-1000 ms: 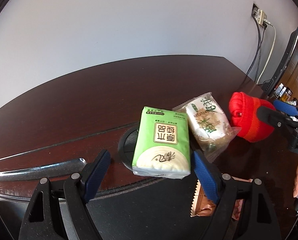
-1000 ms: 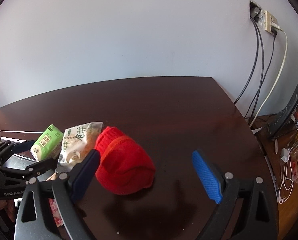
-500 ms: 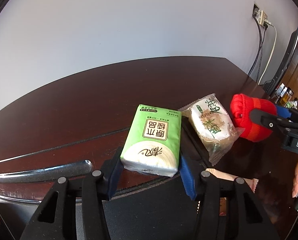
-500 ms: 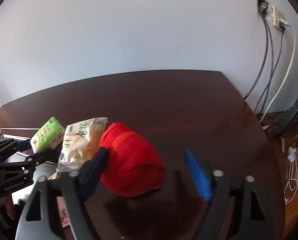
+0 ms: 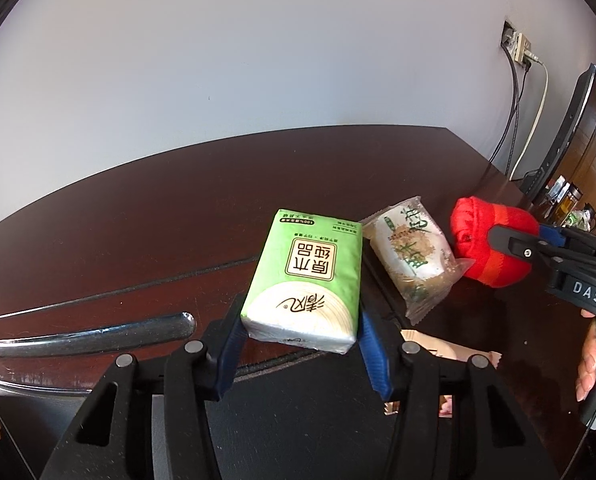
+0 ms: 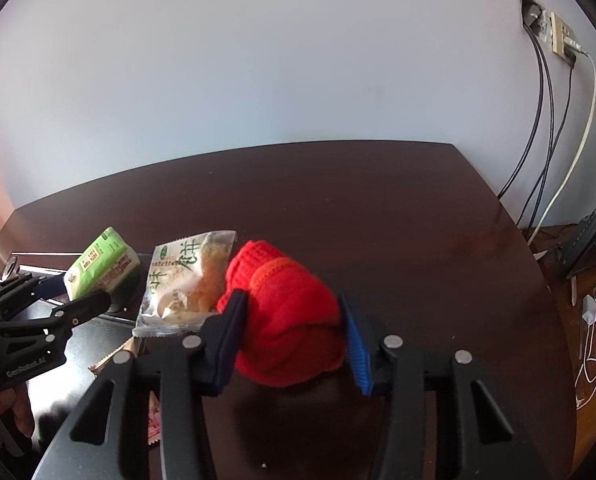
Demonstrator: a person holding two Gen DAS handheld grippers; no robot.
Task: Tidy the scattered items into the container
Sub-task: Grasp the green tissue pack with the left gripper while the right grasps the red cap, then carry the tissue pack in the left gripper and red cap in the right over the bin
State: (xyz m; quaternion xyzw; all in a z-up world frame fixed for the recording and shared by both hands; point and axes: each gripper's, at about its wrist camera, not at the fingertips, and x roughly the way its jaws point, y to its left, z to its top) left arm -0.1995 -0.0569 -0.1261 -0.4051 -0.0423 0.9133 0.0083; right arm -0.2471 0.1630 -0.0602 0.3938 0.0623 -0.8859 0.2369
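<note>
My left gripper [image 5: 300, 338] is shut on a green tissue pack [image 5: 304, 276] and holds it over a dark container [image 5: 298, 412] at the table's near edge. The pack also shows in the right wrist view [image 6: 100, 262]. My right gripper [image 6: 294, 330] is shut on a red knitted item [image 6: 288, 316], which rests on the dark wooden table [image 6: 378, 216]. It also shows in the left wrist view [image 5: 492, 248]. A clear snack bag [image 5: 412, 254] lies between the pack and the red item, and in the right wrist view [image 6: 186, 280].
A pink-brown wrapper [image 5: 446, 354] lies partly under my left gripper. A chrome handle [image 5: 94, 334] lies at the left. Cables [image 6: 550, 136] hang down the wall at the right. A monitor [image 5: 566, 128] stands past the table's right edge.
Both grippers have closed: the left on the green tissue pack, the right on the red knitted item. Both have moved forward onto their items.
</note>
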